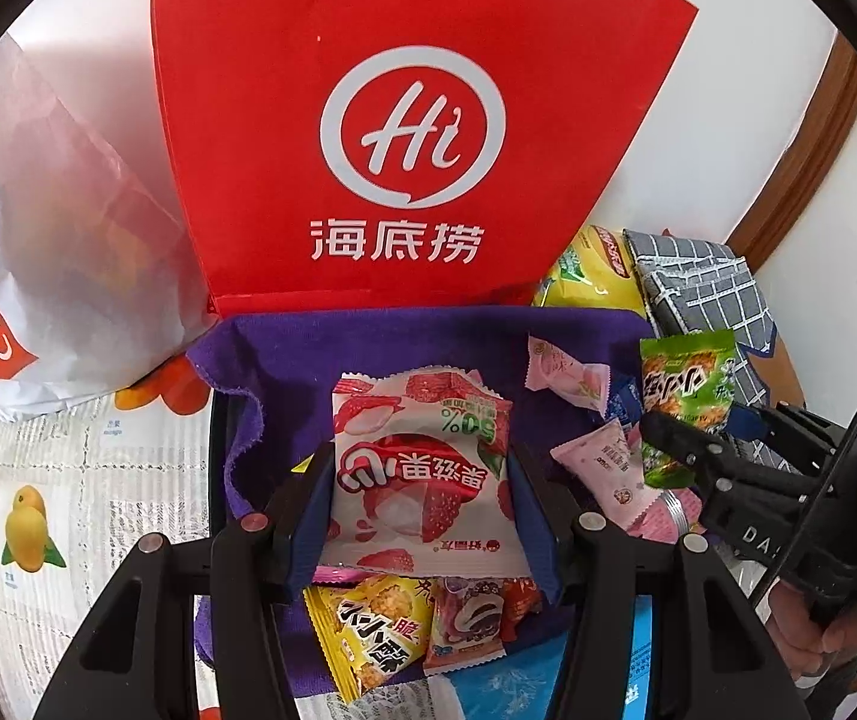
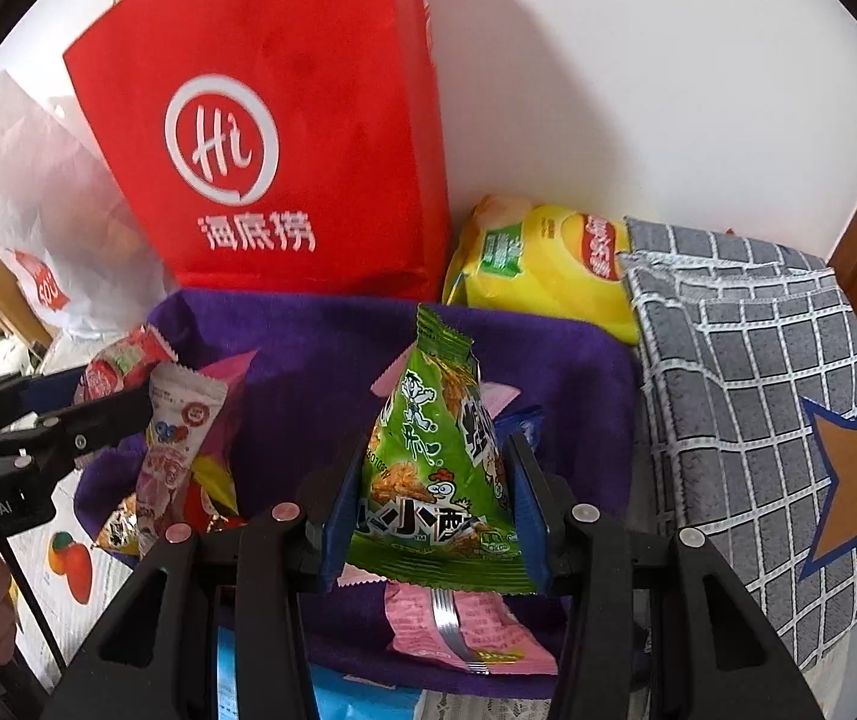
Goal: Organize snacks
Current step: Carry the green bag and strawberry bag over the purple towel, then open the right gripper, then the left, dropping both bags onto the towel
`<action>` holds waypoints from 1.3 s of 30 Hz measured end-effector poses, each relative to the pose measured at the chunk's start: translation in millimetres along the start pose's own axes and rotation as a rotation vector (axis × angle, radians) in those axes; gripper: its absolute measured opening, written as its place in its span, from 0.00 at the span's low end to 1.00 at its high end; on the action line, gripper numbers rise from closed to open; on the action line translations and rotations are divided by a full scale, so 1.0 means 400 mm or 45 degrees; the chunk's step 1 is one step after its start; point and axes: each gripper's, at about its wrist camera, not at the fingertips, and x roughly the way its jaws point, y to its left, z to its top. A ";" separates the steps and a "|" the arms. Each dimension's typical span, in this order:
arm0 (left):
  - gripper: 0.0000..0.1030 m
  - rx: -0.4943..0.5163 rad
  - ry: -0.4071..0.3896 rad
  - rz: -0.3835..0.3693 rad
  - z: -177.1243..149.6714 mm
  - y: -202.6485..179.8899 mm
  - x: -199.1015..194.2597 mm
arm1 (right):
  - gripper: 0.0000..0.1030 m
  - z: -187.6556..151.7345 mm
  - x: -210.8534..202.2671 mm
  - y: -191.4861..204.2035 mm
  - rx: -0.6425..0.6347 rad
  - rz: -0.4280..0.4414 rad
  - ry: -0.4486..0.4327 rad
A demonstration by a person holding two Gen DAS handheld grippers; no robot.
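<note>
Left wrist view shows my left gripper (image 1: 422, 492) clamped on a strawberry snack packet (image 1: 422, 468) and my right gripper (image 2: 434, 516) pinching a green noodle-snack packet (image 2: 434, 480), both above the purple cloth (image 1: 284, 348), where several loose packets remain unsorted.

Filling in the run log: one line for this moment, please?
left gripper: shut on red-white packet | right gripper: shut on green packet | both over purple cloth

Left tongs (image 1: 422, 480) angled down, clamped, right tongs (image 2: 434, 498) likewise, side by side
</note>
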 end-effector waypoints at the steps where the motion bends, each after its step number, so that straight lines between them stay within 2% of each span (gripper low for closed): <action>1: 0.51 -0.002 0.007 -0.005 0.000 0.000 0.005 | 0.44 -0.001 0.006 0.002 -0.005 -0.010 0.009; 12: 0.51 0.005 0.066 -0.011 -0.008 -0.007 0.039 | 0.44 -0.009 0.049 -0.002 -0.003 -0.055 0.102; 20: 0.52 0.009 0.066 -0.014 -0.010 -0.015 0.049 | 0.47 -0.007 0.047 -0.004 -0.017 -0.067 0.088; 27: 0.53 0.019 0.064 -0.022 -0.010 -0.023 0.055 | 0.55 -0.005 0.033 -0.003 -0.013 -0.064 0.064; 39: 0.54 0.021 0.061 -0.022 -0.007 -0.028 0.064 | 0.56 -0.006 0.027 -0.003 -0.013 -0.075 0.065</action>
